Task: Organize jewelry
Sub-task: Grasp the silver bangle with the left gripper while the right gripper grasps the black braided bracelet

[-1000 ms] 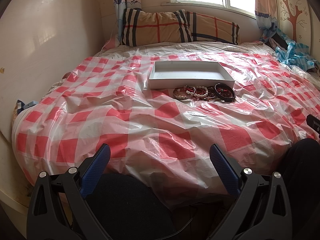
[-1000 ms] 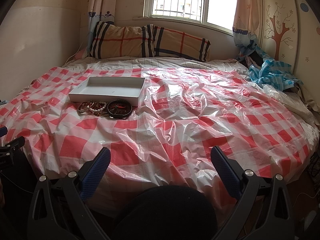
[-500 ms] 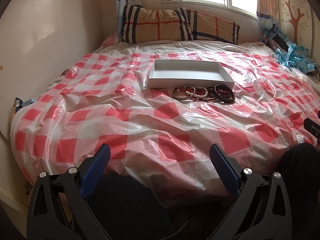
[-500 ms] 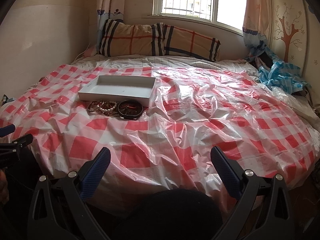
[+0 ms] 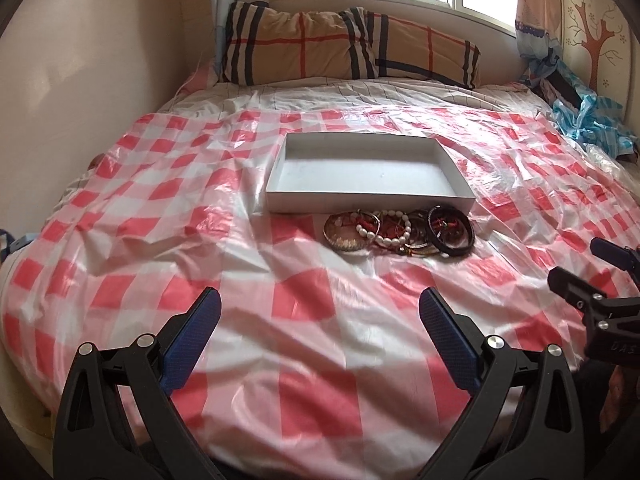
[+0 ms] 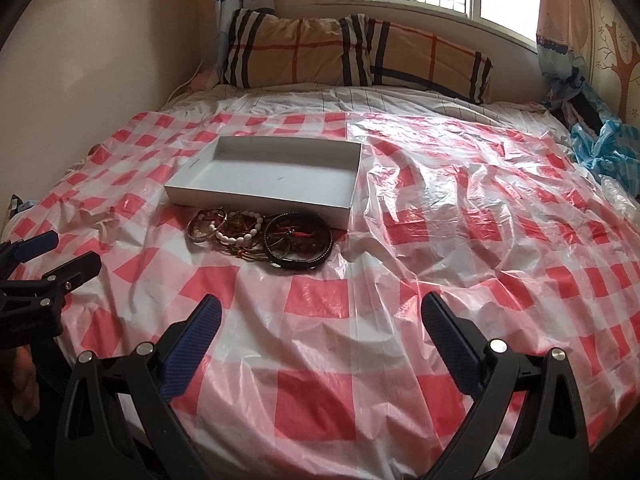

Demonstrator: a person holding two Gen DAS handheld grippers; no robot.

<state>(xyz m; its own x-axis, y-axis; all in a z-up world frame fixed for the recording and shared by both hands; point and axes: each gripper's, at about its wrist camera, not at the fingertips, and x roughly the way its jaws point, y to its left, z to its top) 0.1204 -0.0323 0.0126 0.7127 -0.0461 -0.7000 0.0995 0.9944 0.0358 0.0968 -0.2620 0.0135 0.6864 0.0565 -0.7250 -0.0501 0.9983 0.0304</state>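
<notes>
A shallow white tray [image 5: 370,203] lies empty on a bed covered with red-and-white checked plastic; it also shows in the right wrist view [image 6: 256,202]. A pile of bracelets [image 5: 400,232] lies just in front of it: a white bead bracelet [image 6: 239,236], black bangles [image 6: 300,240] and metal bangles [image 5: 347,232]. My left gripper [image 5: 320,312] is open and empty, over the bed's near part, short of the pile. My right gripper [image 6: 321,316] is open and empty, to the right of the left one, which shows at the left edge [image 6: 36,264].
Two plaid pillows [image 5: 348,46] lie against the headboard under a window. A wall runs along the bed's left side [image 5: 60,100]. Blue crumpled plastic and clothes [image 5: 588,116] lie at the far right. The plastic sheet [image 6: 460,200] is wrinkled.
Both grippers have moved forward over the bed toward the tray and bracelets. Each gripper now shows at the edge of the other's view. Both stayed open.
</notes>
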